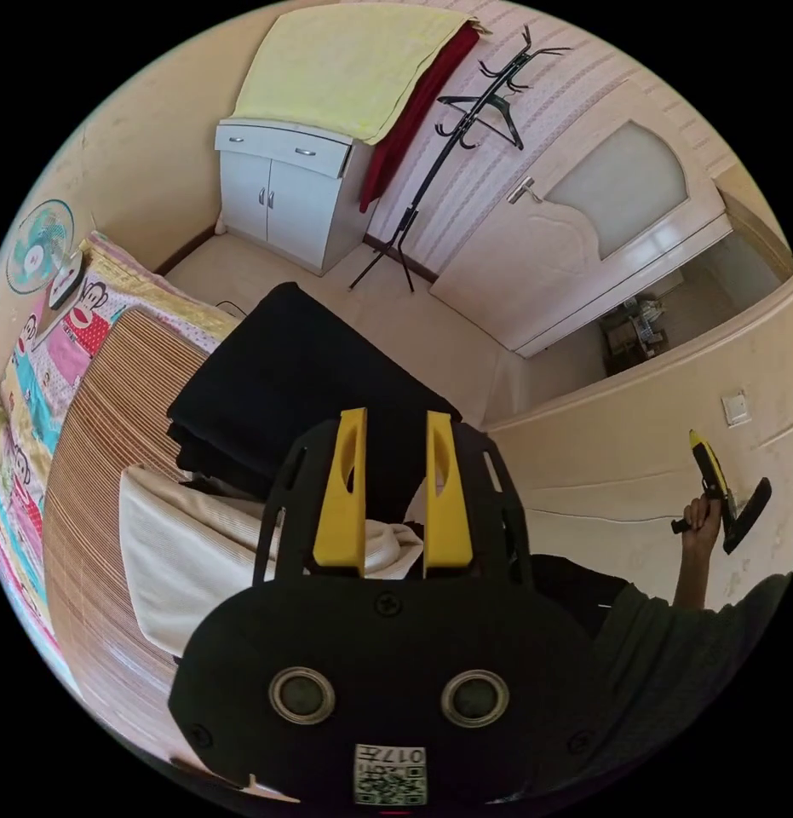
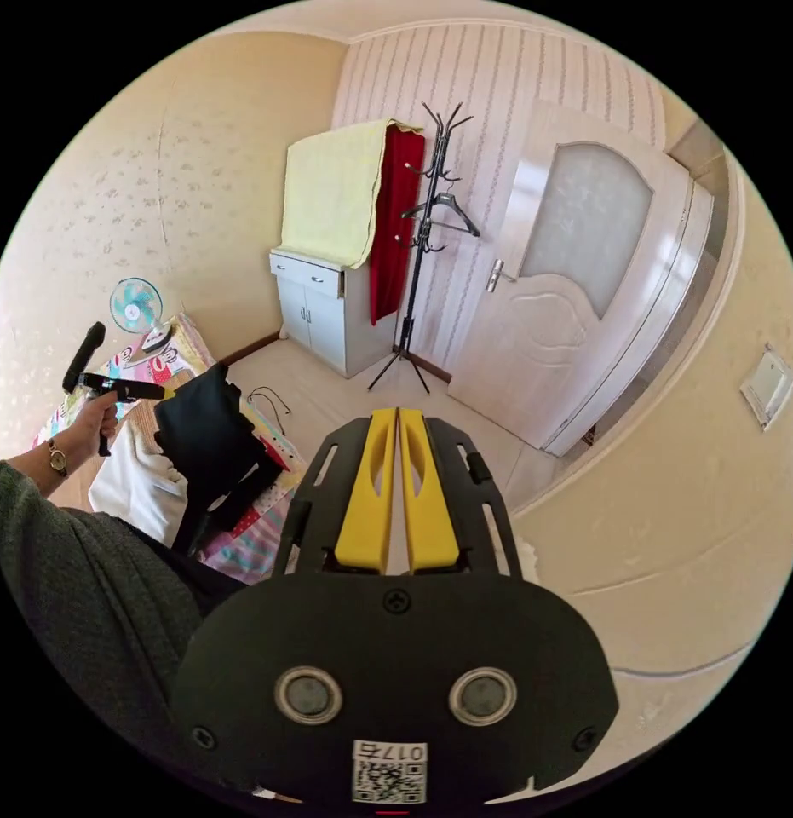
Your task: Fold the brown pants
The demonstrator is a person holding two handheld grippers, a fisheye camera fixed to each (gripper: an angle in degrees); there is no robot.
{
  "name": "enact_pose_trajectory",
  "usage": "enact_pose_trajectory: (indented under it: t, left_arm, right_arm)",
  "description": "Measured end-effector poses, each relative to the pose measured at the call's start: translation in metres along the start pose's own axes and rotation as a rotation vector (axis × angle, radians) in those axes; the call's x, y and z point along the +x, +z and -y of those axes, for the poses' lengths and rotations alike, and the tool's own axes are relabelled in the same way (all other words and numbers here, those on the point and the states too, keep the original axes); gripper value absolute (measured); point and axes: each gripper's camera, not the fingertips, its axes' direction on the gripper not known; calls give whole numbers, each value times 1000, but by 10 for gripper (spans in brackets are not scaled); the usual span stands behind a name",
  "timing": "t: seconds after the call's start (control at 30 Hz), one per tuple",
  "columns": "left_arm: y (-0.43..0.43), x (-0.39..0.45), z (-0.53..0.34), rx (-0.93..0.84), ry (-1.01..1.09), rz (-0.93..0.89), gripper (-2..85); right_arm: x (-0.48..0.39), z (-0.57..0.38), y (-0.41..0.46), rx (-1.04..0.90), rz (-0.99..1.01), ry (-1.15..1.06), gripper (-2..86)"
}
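left gripper (image 1: 394, 490) gapes empty above folded, possibly brown, dark pants (image 1: 285, 383); right gripper (image 2: 397, 490) closed, empty.

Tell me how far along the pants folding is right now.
Possibly done or not begun: a stack of dark folded garments lies on the woven bed mat beside a folded cream garment, but I can't tell whether any is brown pants. Nothing is in hand: the left gripper is open and empty, and the right gripper is shut on nothing, raised away from the bed.
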Motion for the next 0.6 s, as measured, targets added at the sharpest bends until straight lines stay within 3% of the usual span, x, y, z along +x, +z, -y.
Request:
enact_pose_trajectory:
  t: [0.1,0.2,0.27,0.43,0.6]
  left_arm:
    - [29,-23,13,-36,-91,79,111]
    - [69,-51,18,-174,-201,134,111]
    - [95,-61,15,-281,-270,91,108]
    - [117,-37,-3,-267,-338,107,99]
    - [96,-20,-9,-177,-402,153,109]
  right_arm:
    - [10,46,62,-95,256,-53,7]
    - [-6,105,138,-255,601,-331,14]
    - [-38,151,190,-393,890,-643,26]
    - [-105,221,266,-450,891,-923,54]
    - [-167,253,364,-579,944,-941,84]
